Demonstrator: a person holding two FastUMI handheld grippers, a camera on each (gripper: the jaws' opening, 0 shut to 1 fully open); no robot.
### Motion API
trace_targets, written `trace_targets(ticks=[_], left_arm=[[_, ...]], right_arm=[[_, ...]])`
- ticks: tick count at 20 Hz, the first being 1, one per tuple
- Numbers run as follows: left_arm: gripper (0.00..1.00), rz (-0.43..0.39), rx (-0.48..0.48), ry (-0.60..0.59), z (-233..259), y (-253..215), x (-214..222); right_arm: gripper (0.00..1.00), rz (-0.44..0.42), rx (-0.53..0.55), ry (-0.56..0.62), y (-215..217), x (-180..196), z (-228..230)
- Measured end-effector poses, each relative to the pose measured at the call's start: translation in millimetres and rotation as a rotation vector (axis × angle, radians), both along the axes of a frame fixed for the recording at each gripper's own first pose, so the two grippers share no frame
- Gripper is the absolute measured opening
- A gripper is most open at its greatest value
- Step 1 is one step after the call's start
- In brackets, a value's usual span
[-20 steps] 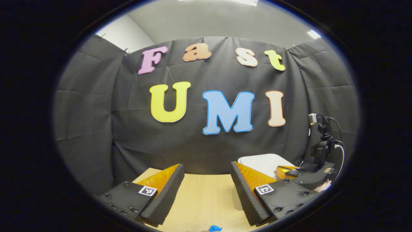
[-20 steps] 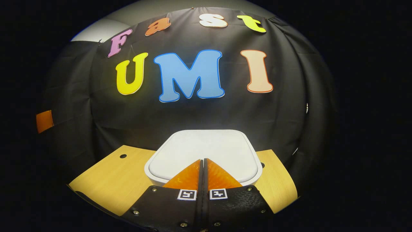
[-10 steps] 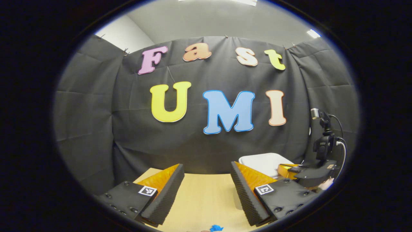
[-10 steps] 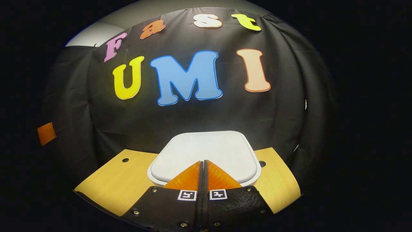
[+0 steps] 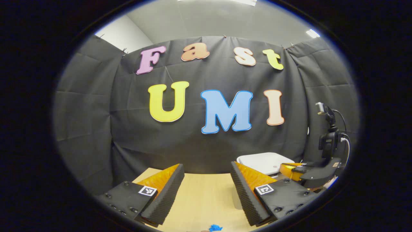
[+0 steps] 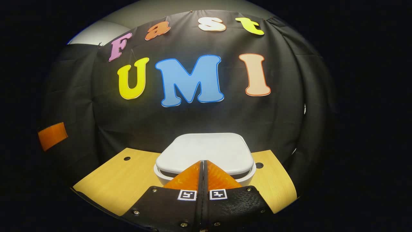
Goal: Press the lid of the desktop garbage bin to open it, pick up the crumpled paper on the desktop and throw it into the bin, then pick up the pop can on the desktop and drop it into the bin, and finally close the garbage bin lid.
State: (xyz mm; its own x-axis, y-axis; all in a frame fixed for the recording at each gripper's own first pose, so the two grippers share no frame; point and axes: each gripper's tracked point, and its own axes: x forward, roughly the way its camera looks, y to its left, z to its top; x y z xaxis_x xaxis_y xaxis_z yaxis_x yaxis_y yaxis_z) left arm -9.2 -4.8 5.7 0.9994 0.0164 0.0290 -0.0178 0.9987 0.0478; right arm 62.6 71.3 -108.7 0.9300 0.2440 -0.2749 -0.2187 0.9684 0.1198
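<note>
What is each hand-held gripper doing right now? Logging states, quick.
Left hand-held gripper: open, holding nothing.
Right hand-held gripper: closed, holding nothing, tips at the front of the bin lid.

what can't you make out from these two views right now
- Left gripper view: blue item, cut off by the bottom edge; what it is cannot be told.
- Right gripper view: front of the bin lid, hidden behind the right hand-held gripper; contact cannot be told.
- Left gripper view: bin body, hidden behind the left hand-held gripper finger.

matt plastic lid, wood-grain desktop
</note>
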Motion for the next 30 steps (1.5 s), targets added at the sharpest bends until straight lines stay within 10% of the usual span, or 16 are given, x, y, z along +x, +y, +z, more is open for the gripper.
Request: trace_targets(ticks=[30], left_arm=[[0.95, -0.054, -0.011, 0.122, -76, -16, 13]], right_arm=[[0.0, -0.003, 0.01, -0.022, -11, -27, 18]])
